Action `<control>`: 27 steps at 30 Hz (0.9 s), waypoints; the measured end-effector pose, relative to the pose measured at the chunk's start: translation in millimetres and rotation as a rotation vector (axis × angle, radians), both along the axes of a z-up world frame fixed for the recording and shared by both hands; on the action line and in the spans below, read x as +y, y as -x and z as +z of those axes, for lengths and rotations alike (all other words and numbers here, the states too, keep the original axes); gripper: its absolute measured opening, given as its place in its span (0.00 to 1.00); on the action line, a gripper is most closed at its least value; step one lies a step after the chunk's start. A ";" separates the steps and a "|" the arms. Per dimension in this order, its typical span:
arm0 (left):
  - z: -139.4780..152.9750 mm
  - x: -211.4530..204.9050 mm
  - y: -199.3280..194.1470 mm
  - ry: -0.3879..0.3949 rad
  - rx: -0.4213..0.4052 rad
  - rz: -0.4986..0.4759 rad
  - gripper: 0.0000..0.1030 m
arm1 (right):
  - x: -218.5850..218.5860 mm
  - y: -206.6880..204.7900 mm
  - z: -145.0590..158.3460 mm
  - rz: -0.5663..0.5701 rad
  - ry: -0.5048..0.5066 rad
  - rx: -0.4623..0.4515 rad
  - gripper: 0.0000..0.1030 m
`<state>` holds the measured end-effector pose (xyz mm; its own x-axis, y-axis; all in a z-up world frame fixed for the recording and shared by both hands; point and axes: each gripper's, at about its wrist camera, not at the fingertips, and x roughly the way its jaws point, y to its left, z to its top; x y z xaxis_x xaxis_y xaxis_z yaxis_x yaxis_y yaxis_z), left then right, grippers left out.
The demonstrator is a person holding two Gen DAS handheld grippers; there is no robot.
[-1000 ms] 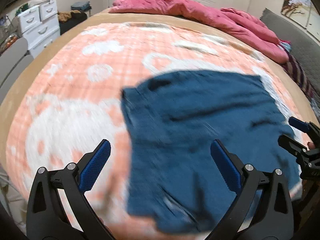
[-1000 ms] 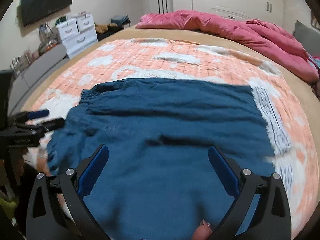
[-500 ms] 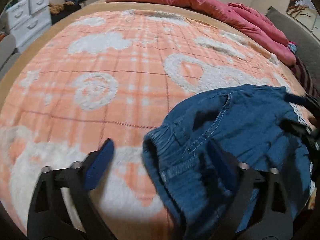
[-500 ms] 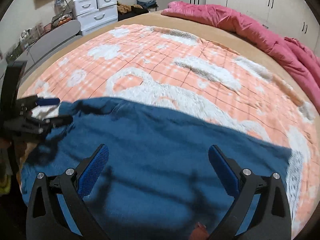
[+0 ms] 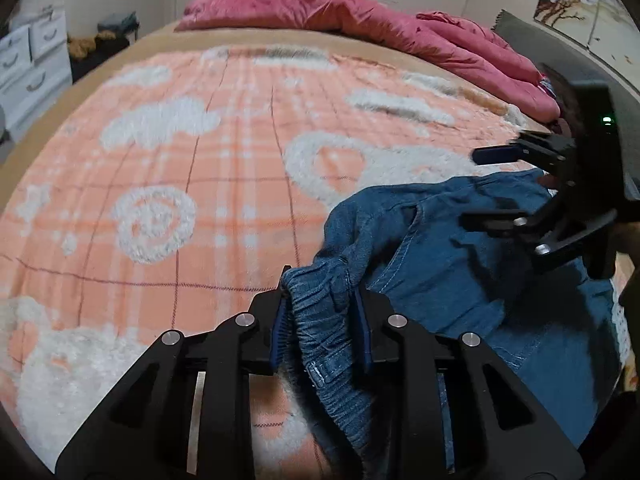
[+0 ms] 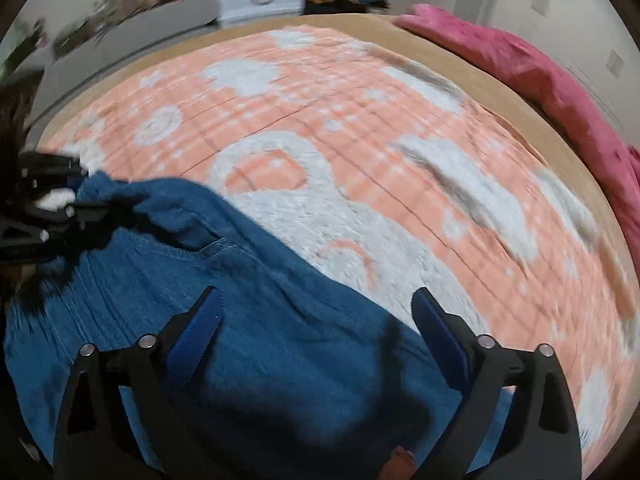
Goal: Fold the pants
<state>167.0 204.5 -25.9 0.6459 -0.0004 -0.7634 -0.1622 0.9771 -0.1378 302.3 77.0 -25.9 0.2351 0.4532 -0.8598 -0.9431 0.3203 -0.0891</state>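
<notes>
Fingers of the left gripper (image 5: 320, 328) are pinched together on the gathered elastic waistband of the pants (image 5: 460, 280), which bunches between the blue pads at six o'clock of the left wrist view. That grip takes the thick waist hem rather than thin cloth, probably so the denim will not slip when it is carried across for a fold.

From the clamp the pants run off toward three and four o'clock, rumpled, a stitched pocket edge showing, the rest lying on the orange checked blanket (image 5: 200, 200). In the right wrist view they fill the lower left, from nine o'clock down to six.

The right gripper (image 6: 316, 332) has its fingers wide apart, one pad at seven o'clock and one at five, with denim between and below them; whether the pads touch the cloth I cannot tell. It seems poised over the far part of the waist, ready to take a second corner so both ends lift evenly. From the left wrist camera it shows at two to three o'clock, blurred, just above the cloth.

Along the far edge of the bed, at twelve to two o'clock, lies a pink quilt (image 5: 360, 16), well apart from the work. My reading is that the fold has barely begun: one corner is secured, the other not yet.
</notes>
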 end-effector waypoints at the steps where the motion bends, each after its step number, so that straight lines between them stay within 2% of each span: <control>1: 2.0 -1.5 0.1 -0.010 -0.008 -0.001 0.18 | 5.4 0.1 -5.0 0.015 0.023 -0.001 0.77; 2: 3.8 -3.0 -0.1 -0.022 -0.012 -0.001 0.18 | 9.5 -0.6 -11.2 0.018 0.045 0.006 0.68; 4: 7.4 -5.7 0.8 -0.035 -0.026 -0.011 0.19 | 14.2 0.4 -19.0 0.022 0.054 0.035 0.56; 5: 8.1 -5.9 1.9 -0.038 -0.029 -0.014 0.19 | 13.4 3.5 -18.1 0.028 0.026 0.044 0.40; 6: 8.9 -6.6 1.8 -0.041 -0.031 -0.017 0.19 | 11.2 6.8 -15.3 0.027 -0.003 0.057 0.20; 7: 9.0 -6.3 2.0 -0.045 -0.031 -0.017 0.19 | 6.4 11.1 -10.6 0.017 -0.035 0.067 0.11; 9: 9.2 -4.3 2.6 -0.040 -0.032 -0.015 0.18 | -2.9 19.2 -3.3 0.001 -0.056 0.045 0.07; 14: 20.2 -5.6 13.5 -0.028 -0.082 -0.035 0.18 | -43.4 47.7 31.7 -0.062 -0.160 0.008 0.06; 18: 30.0 -15.7 24.8 -0.033 -0.110 -0.063 0.19 | -69.3 76.3 53.2 -0.075 -0.203 -0.017 0.06; 23: 45.6 -40.5 49.4 -0.088 -0.122 -0.118 0.20 | -106.0 121.8 68.3 -0.098 -0.248 -0.022 0.06; 27: 54.0 -75.8 86.4 -0.216 -0.107 -0.153 0.21 | -129.1 164.2 71.0 -0.092 -0.254 -0.005 0.06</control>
<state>80.5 128.7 28.1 0.7275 0.0510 -0.6843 -0.0063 0.9977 0.0677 138.1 -52.0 45.1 0.2897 0.6309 -0.7197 -0.9086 0.4176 0.0004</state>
